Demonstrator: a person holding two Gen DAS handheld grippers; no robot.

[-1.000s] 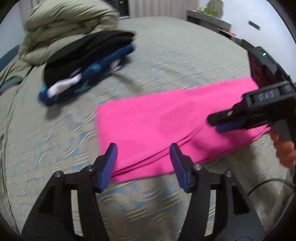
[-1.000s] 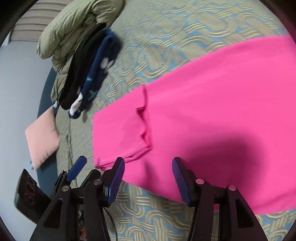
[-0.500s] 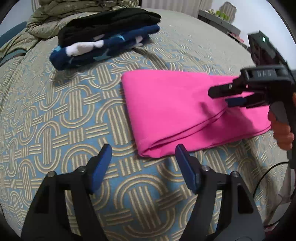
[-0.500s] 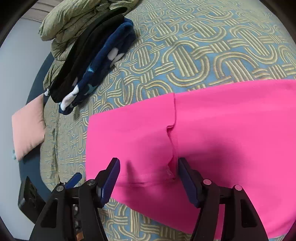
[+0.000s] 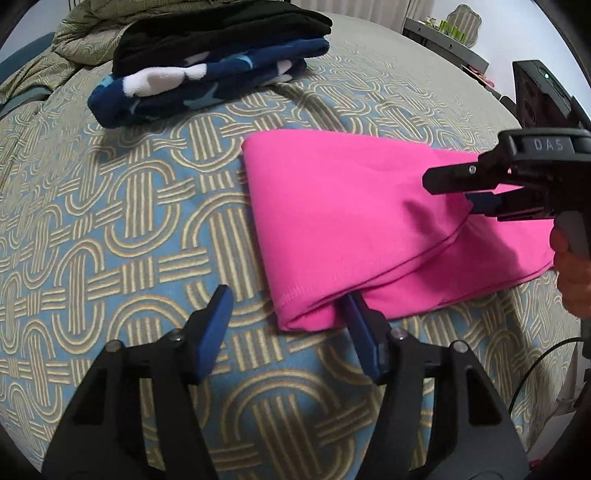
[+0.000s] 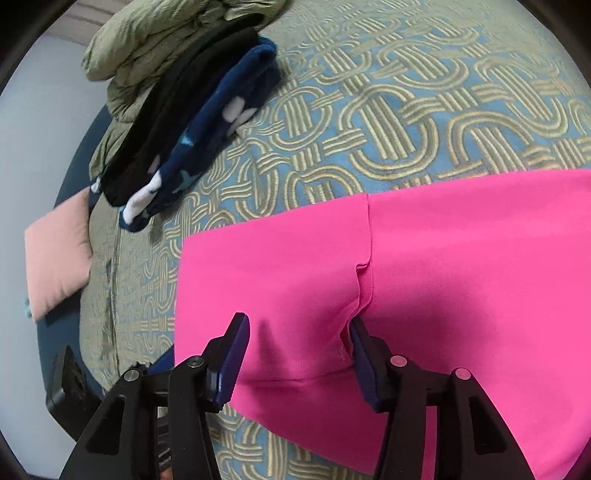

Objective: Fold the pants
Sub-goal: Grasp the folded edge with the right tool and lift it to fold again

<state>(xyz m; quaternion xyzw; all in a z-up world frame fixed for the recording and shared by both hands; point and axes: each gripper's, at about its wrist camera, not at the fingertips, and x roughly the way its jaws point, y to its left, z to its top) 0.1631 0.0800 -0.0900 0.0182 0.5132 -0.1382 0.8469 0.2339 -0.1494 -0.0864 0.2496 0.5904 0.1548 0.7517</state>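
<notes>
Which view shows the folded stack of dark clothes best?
The left wrist view: the stack of dark clothes lies broadside and sharp, black layer over navy star-print fleece. The right wrist view shows the stack end-on, tilted and slightly blurred, beside the olive comforter.

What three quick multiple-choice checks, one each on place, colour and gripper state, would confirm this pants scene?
1. The folded stack lies where?
A. On the pants
B. On the bedspread, apart from the pants
C. On the floor

2. The pants are what colour?
A. Pink
B. Grey
C. Green

3. The left gripper is how?
A. Shut on the pants
B. Shut on the stack
C. Open

Answers: 1 B, patterned bedspread shows between stack and pants. 2 A, bright pink in both views. 3 C, its fingers stand wide apart at the pants' near corner.
</notes>
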